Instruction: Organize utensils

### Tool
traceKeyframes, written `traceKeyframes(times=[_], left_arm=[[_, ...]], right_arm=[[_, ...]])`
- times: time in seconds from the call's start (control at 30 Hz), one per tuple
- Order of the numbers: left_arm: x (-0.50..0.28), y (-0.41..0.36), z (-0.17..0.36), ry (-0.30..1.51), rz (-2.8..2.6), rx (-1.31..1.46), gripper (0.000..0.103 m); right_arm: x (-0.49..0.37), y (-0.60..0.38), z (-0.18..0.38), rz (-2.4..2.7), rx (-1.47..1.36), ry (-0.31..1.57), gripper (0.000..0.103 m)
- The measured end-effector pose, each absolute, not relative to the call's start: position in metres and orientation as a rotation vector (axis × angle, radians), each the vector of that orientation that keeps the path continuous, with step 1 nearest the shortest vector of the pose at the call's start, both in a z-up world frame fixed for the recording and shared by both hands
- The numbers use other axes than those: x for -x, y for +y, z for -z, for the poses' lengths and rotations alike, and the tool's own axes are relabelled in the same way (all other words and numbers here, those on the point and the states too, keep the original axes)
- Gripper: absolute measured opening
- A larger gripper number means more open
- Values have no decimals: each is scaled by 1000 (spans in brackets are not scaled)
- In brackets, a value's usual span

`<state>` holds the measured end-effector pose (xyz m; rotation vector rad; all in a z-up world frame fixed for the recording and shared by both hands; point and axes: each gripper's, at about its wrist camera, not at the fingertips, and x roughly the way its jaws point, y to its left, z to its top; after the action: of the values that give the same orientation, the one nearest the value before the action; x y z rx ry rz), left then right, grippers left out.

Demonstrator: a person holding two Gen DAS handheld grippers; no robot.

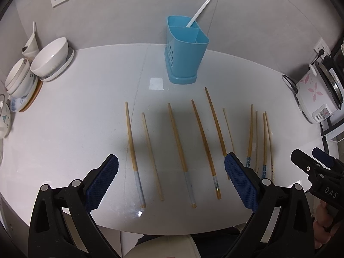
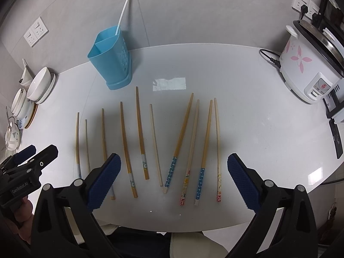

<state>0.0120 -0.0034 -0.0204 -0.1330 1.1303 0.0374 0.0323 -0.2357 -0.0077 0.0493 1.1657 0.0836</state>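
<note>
A: Where do the utensils sit?

B: Ten bamboo chopsticks [image 2: 150, 148] lie in a loose row along the near edge of the white glossy tabletop [image 2: 247, 111], tips pointing toward the far edge; the four nearest the right edge have patterned handles, two blue-dotted [image 2: 171, 172], two red and yellow [image 2: 186, 182]; the rest are plain or pale-banded.

A: And the holder?

B: The blue plastic two-compartment utensil holder [image 1: 185, 51] stands upright by the far edge, behind the row; one white plastic chopstick [image 1: 200, 10] leans out of its rear compartment.

A: The claws?

B: The left gripper [image 1: 171, 180] hangs released over the row's left half, jaws spread wide, nothing between the blue pads; the right gripper [image 2: 174, 180] is likewise released above the patterned sticks, touching none.

A: Anything else?

B: Stacked white ceramic bowls [image 1: 50, 58] at the left edge; a white rice cooker with pink flowers [image 2: 309, 64] at the right edge.
</note>
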Motion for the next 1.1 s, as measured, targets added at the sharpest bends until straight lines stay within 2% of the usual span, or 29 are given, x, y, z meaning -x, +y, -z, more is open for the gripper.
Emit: traceKeyframes(times=[0.27, 0.53, 0.73, 1.1], left_arm=[[-24, 16, 49, 1168, -87, 146, 97], [-40, 40, 89, 1232, -152, 163, 95], [-52, 60, 124, 1296, -204, 171, 92], [-59, 76, 155, 1370, -247, 167, 83]], right_arm=[[-50, -223, 31, -136, -21, 1194, 89], [-77, -206, 77, -166, 36, 1267, 71], [-92, -189, 111, -182, 97, 1346, 66], [-109, -176, 145, -181, 128, 1428, 41]])
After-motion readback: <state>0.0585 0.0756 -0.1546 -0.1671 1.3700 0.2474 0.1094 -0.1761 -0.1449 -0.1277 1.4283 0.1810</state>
